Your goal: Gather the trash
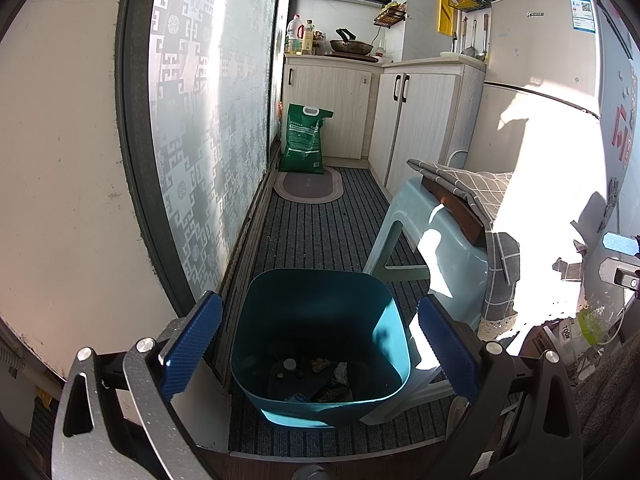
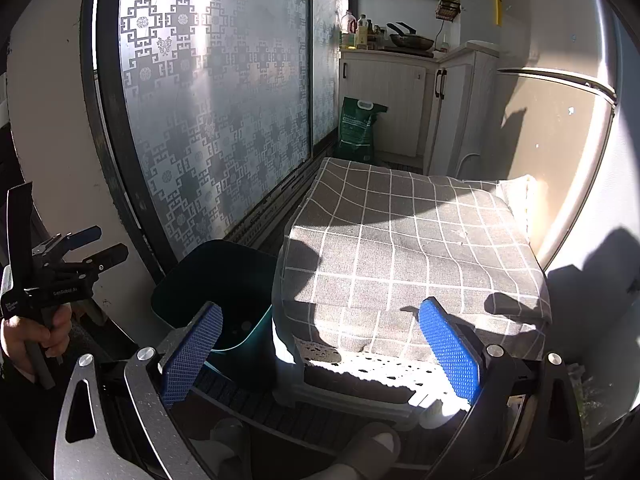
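A teal trash bin (image 1: 320, 320) stands on the striped floor mat against the sliding door track. Several scraps of trash (image 1: 316, 376) lie at its bottom. My left gripper (image 1: 320, 346) hovers above the bin's mouth, open, its blue pads wide apart and nothing between them. In the right wrist view the bin (image 2: 224, 280) is at the lower left, beside the cloth-covered stool. My right gripper (image 2: 320, 350) is open and empty over the near edge of the grey checked cloth (image 2: 412, 240). A hand holds the left gripper (image 2: 104, 244) at the far left.
A pale blue plastic stool (image 1: 440, 240) carries a wooden board (image 1: 452, 208) under the cloth, right of the bin. A patterned glass door (image 1: 208, 140) lines the left. A green bag (image 1: 306, 140), cabinets (image 1: 416, 128) and a fridge (image 1: 540, 100) stand farther back. A person's slippered foot (image 2: 372, 444) is below.
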Demonstrator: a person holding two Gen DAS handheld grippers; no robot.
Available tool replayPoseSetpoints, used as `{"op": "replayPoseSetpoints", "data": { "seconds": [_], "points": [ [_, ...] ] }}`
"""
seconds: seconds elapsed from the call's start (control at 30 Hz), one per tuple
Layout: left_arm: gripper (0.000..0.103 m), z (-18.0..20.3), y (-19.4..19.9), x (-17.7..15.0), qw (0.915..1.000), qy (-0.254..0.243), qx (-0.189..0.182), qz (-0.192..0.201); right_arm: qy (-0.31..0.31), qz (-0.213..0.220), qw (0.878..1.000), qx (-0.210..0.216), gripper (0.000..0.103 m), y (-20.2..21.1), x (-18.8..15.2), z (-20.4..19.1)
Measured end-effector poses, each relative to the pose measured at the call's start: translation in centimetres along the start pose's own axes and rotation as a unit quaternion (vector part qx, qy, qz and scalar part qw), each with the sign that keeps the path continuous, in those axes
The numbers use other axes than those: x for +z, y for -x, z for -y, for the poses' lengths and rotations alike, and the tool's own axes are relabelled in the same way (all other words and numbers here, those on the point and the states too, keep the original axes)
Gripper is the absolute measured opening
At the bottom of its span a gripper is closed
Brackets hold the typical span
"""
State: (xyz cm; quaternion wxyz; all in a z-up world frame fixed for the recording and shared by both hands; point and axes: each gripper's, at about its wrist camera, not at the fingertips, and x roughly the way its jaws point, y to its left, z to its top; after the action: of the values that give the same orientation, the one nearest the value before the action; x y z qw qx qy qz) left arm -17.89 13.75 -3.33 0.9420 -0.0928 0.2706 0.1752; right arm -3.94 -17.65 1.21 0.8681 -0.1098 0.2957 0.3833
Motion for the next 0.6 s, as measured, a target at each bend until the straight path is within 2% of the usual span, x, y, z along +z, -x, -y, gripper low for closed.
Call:
{"op": "replayPoseSetpoints", "data": {
  "seconds": [0.6],
  "points": [
    [0.100,-0.15,-0.22,-0.20,1.0000,0.000,-0.004,-0.006,0.001,-0.001,1.000,0.000,0.100,-0.04,-0.10,-0.12]
  ]
}}
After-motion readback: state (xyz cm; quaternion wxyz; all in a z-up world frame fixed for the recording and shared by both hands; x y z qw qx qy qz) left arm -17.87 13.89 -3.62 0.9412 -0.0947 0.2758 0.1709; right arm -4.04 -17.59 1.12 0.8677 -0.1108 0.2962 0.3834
